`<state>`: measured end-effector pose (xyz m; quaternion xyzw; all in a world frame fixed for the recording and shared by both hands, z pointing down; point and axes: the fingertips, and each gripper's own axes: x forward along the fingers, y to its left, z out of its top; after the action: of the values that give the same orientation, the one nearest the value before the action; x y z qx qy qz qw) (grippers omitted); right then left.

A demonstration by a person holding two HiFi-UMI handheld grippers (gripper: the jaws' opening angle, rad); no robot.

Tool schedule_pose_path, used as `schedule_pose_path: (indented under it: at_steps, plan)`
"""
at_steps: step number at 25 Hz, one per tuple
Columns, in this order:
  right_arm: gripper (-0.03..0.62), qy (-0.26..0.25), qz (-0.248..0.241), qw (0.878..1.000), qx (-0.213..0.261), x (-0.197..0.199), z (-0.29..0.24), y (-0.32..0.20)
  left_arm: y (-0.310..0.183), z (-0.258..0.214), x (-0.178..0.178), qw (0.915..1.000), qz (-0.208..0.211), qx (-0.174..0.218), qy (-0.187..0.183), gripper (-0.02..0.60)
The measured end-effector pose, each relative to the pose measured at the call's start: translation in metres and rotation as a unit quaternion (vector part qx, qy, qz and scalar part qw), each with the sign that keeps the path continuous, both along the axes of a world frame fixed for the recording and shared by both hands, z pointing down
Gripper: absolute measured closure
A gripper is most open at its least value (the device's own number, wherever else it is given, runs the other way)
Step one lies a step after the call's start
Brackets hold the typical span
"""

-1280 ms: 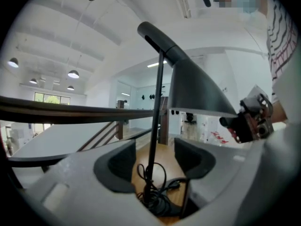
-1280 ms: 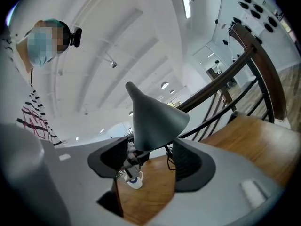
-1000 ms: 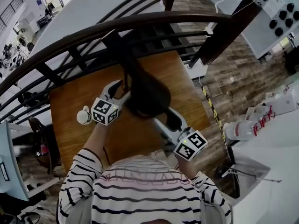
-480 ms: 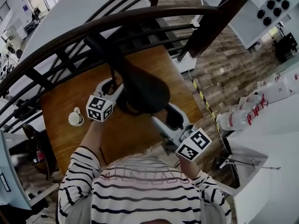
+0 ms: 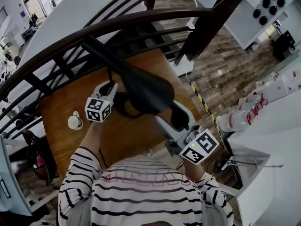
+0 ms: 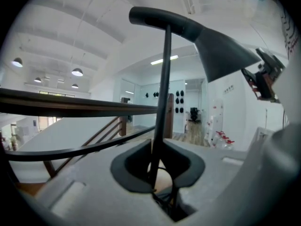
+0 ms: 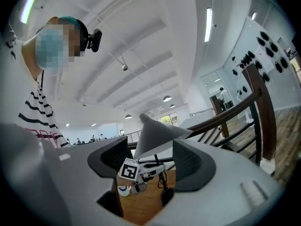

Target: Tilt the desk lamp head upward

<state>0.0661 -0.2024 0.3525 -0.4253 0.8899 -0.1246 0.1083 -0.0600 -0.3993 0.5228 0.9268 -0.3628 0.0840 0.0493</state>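
The lamp head (image 5: 146,91) hangs above the wooden tabletop (image 5: 66,98); the head view shows nothing of what lies beneath it. The left claw (image 6: 157,168) has just been closing and is clenched on the lamp's thin rod (image 6: 163,93). The right claw (image 7: 150,161) stands released at the head's rim; contact there cannot be made out.

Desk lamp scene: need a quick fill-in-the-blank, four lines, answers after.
1. The left gripper is shut on the thin ____ of the lamp.
2. The right gripper has its jaws ____.
3. The lamp stands on a ____ table.
4. In the head view, a small white ____ sits on the table left of the left gripper.
Missing: pole; open; wooden; cup. The left gripper's jaws have just been closing on the pole.
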Motion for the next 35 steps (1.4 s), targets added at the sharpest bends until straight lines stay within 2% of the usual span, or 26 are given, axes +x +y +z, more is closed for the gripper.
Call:
schedule_pose_path:
  at_steps: [9,17,24,35]
  plan:
    - [0.306,0.035,0.008,0.998,0.041,0.005,-0.048,0.010,0.004,0.002,0.000,0.9998,-0.011,-0.017,0.010,0.529]
    - [0.307,0.070,-0.002,0.995,0.066,0.000,-0.081,0.012,0.004,0.000,-0.004,0.9994,-0.031,-0.006,0.012,0.529]
    - [0.309,0.087,-0.004,0.992,0.090,0.001,-0.107,0.012,0.007,0.001,-0.001,0.9996,-0.027,-0.002,0.006,0.531]
    - [0.315,0.119,-0.016,0.985,0.127,-0.013,-0.148,0.003,0.007,0.000,-0.005,0.9993,-0.027,-0.013,0.020,0.529]
